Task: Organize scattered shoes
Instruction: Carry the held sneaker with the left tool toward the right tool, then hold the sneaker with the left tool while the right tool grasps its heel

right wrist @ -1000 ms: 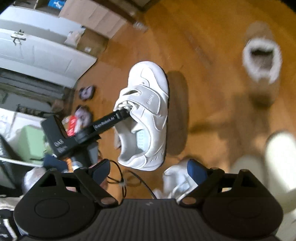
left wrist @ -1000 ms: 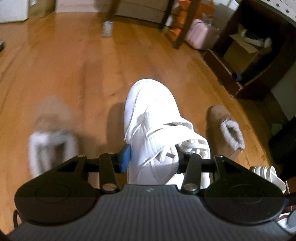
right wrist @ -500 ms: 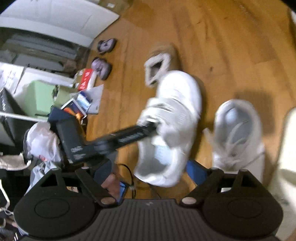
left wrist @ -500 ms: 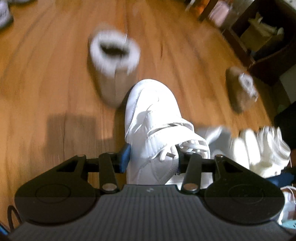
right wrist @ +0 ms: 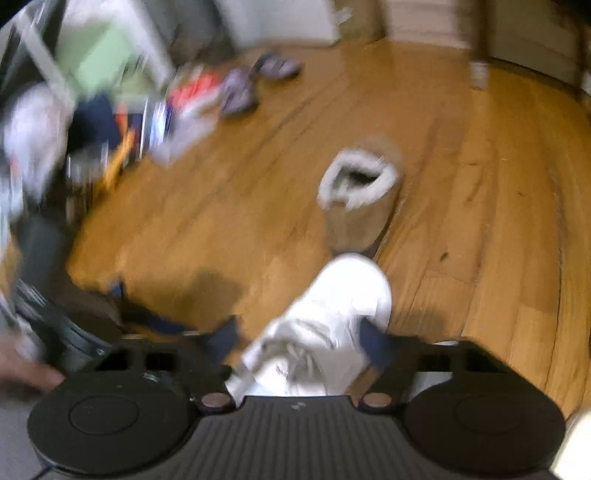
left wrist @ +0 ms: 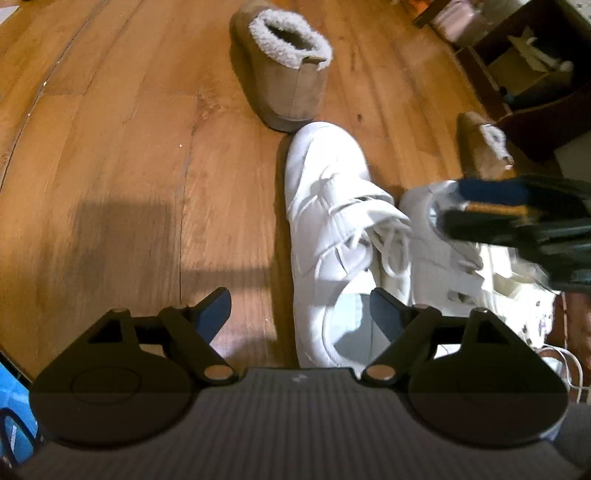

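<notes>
White strapped sneakers (left wrist: pixel 332 236) lie side by side on the wooden floor (left wrist: pixel 110 166) (a fleece-lined tan boot (left wrist: pixel 284 62) at their toes). Left gripper (left wrist: pixel 301 314), just opened, stands clear; right gripper (right wrist: pixel 299 339), blurred, has just been closing around the second sneaker (right wrist: pixel 317 332), contact unclear.

Home, lived-in room — wood plank floor (left wrist: pixel 110 147), fleece-lined slippers (left wrist: pixel 284 62), cardboard boxes (left wrist: pixel 524 70) along wall.

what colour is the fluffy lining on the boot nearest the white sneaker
Pale grey-white fleece lining on a tan boot; clearest in the left wrist view.
</notes>
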